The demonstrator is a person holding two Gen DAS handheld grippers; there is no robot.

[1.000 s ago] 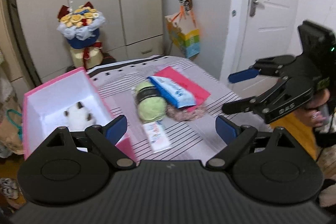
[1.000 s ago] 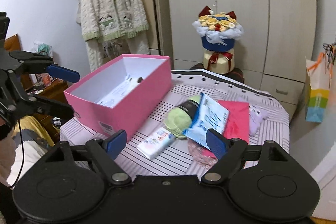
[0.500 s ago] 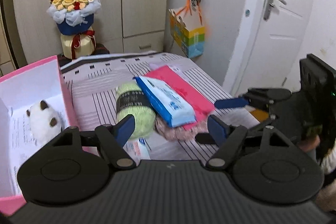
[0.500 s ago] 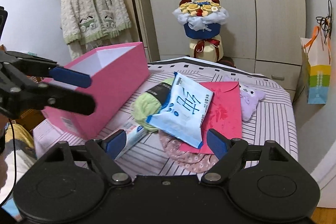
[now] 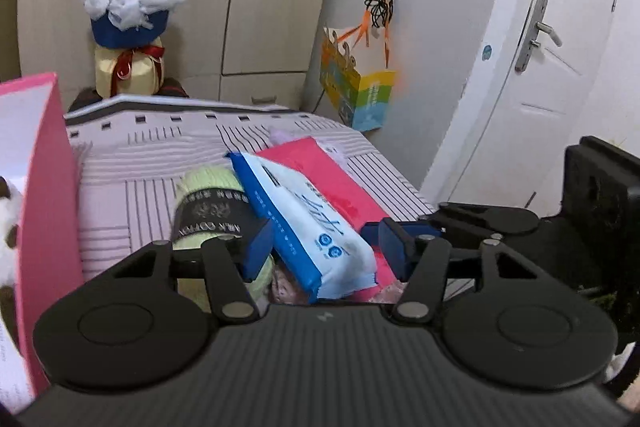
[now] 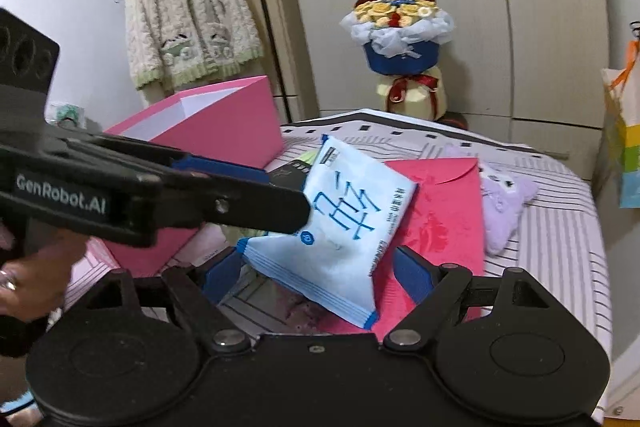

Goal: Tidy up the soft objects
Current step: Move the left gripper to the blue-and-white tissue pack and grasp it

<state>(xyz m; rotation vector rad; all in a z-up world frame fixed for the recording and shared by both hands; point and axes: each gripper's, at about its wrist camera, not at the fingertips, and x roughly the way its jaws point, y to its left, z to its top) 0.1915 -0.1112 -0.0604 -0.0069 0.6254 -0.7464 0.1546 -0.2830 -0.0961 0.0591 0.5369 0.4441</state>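
Observation:
A blue-and-white tissue pack (image 5: 308, 227) (image 6: 344, 231) lies tilted over a green yarn ball (image 5: 208, 203) and a red envelope (image 5: 332, 179) (image 6: 440, 211) on the striped table. My left gripper (image 5: 326, 247) is open, its jaws either side of the pack's near end. My right gripper (image 6: 316, 273) is open, also around the pack's near end. The left gripper shows in the right wrist view (image 6: 244, 195), reaching to the pack. A purple plush (image 6: 500, 203) lies right of the envelope. A white plush (image 5: 8, 223) sits in the pink box (image 5: 48, 211) (image 6: 224, 127).
A pinkish lace cloth (image 6: 300, 311) lies under the pack. A flower bouquet (image 5: 128, 15) stands behind the table by the wardrobe. A colourful paper bag (image 5: 356, 95) hangs at the right, near a white door (image 5: 540, 67). A cardigan (image 6: 188, 15) hangs on the left.
Both grippers have moved in low and close to the tissue pack, which now lies between each pair of jaws. The box has slid to the left edge of the left view.

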